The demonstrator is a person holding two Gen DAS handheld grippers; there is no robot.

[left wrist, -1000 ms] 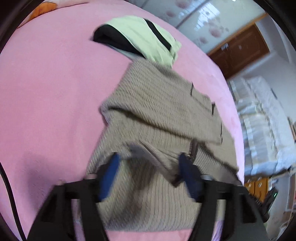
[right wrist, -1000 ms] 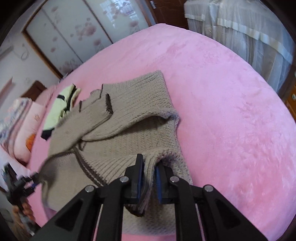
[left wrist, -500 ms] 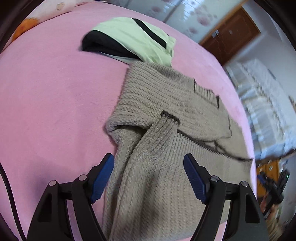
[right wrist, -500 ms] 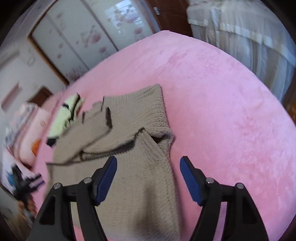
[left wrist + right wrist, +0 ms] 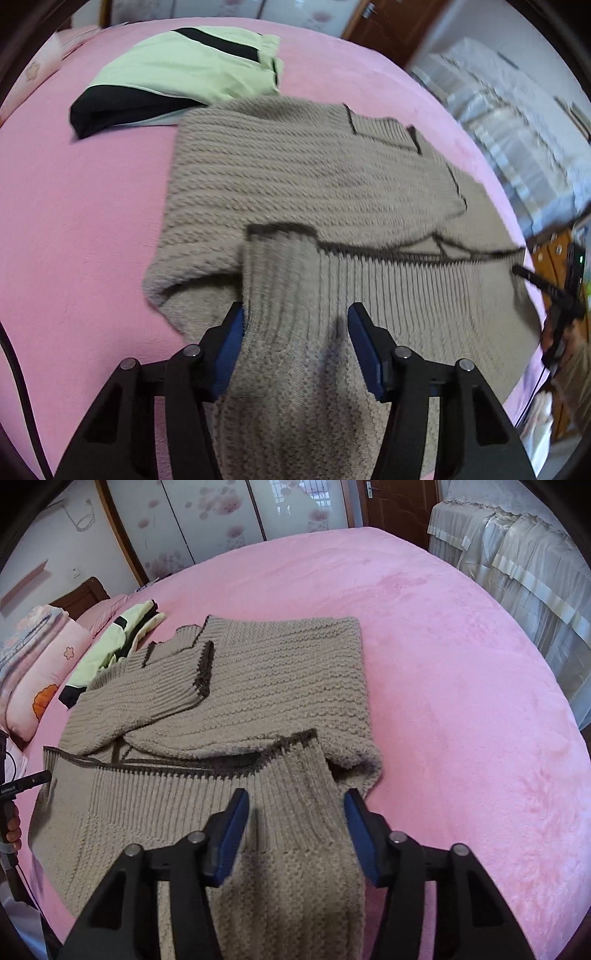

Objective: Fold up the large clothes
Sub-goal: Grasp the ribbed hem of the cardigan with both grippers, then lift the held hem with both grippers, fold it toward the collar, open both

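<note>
Left wrist view: a beige knit sweater [image 5: 314,177] lies spread on a pink bed [image 5: 81,206]. The left gripper [image 5: 295,332] is closing around a fold, pads not yet pressing. Right wrist view: the right gripper [image 5: 293,819] likewise closes around the sweater's [image 5: 258,701] folded hem.

left gripper [image 5: 295,334]: black angular linkage arms showing, blue pads [image 5: 364,347] lining fingers, silver round screws at pivots, black cable [image 5: 16,384] trailing at left edge | right gripper [image 5: 293,818]: showing same black frame, blue pads [image 5: 231,830], silver screws
</note>
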